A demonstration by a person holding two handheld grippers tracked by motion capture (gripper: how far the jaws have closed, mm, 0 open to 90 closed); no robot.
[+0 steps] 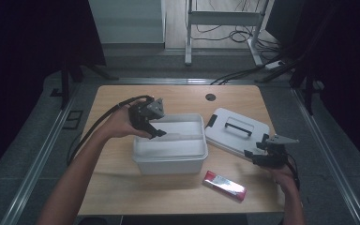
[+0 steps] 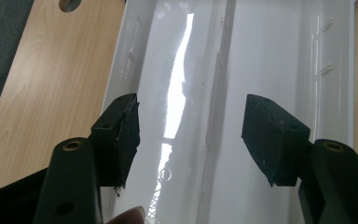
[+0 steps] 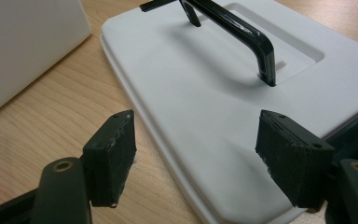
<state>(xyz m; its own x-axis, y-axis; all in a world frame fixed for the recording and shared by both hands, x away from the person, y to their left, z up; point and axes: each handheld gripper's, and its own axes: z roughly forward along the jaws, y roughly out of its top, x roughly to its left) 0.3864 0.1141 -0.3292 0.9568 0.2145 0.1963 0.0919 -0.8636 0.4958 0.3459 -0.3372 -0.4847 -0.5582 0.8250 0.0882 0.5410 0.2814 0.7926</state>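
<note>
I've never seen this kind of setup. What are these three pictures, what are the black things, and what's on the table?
A person at a wooden table holds a two-jaw gripper in each hand. The high view looks down from above; the other two pictures come from cameras riding on the grippers.

The left gripper hangs open over the open white box, whose inside looks empty. The right gripper is open at the edge of the white lid with its black handle, lying flat beside the box. A red packet lies at the near edge. Nothing is held.
</note>
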